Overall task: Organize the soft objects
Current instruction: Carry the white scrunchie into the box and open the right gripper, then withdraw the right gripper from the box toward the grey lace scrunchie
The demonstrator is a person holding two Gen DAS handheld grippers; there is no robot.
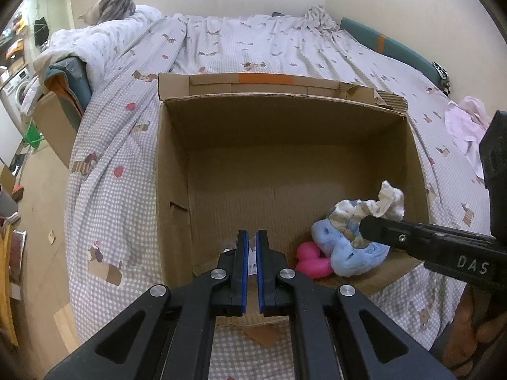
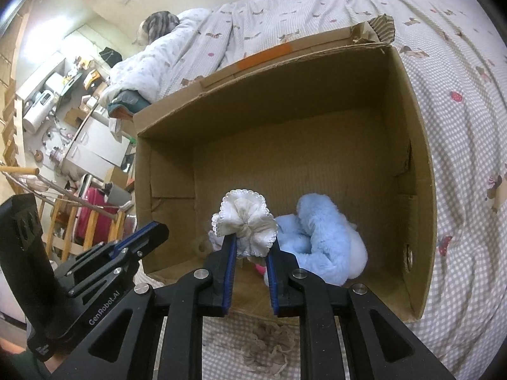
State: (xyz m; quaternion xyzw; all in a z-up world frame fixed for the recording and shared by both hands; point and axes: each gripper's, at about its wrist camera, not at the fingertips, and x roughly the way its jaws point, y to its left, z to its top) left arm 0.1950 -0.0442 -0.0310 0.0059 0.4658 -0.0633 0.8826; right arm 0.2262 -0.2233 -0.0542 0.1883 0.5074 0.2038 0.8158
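We see an open cardboard box (image 1: 177, 171) sitting on a bed with a checked sheet (image 1: 104, 164). Our right gripper (image 2: 250, 247) is clamped on a bunched white frilly cloth (image 2: 244, 218), holding it just above the near part of the box; from the left wrist view the same cloth (image 1: 391, 201) hangs at the tip of that gripper over the toys. Inside the box, near corner, lies a light blue plush toy (image 2: 326, 237), and a pink toy (image 1: 312, 261) sits touching it, mostly hidden in the right view. Our left gripper (image 1: 252, 237) hovers over the near box edge, fingers nearly together with a narrow gap, gripping nothing we can make out. A pink garment (image 1: 462, 123) lies on the bed, well apart from the box. A rolled duvet (image 1: 101, 38) sits at the far left of the bed.
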